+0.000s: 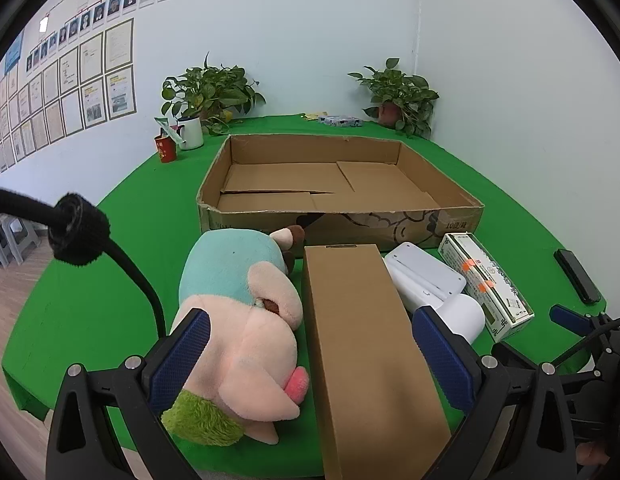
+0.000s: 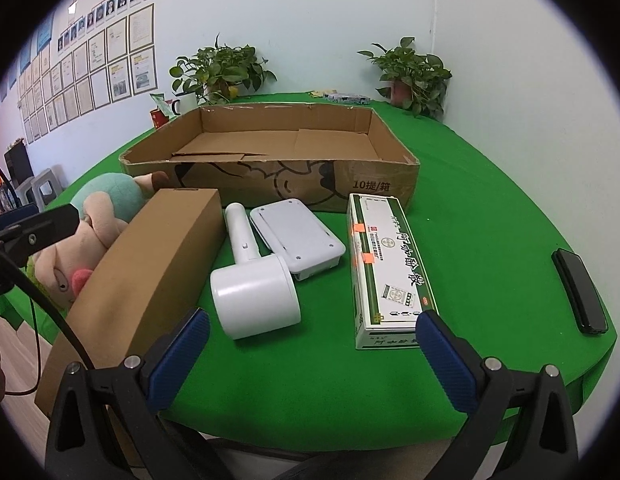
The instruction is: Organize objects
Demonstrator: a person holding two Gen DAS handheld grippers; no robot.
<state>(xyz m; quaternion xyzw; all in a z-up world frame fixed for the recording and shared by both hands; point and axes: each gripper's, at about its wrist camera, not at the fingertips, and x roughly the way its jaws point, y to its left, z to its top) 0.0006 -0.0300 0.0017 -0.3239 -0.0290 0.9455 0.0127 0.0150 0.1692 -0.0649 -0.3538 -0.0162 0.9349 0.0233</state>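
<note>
Nothing is organized yet: the shallow open cardboard tray sits empty, while the plush pig toy, long brown carton, white handheld device and green-and-white medicine box lie before it, both the left gripper and right gripper with fingers spread, grasping nothing.

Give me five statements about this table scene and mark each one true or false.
1. The large cardboard tray holds the plush toy. False: the tray holds nothing; the toy lies in front of it.
2. Both grippers, left and right, are open. True.
3. The white lint roller lies between the brown box and the medicine box. True.
4. The black phone rests on the medicine box. False: it lies apart, near the table edge.
5. Two potted plants stand behind the tray. True.
</note>
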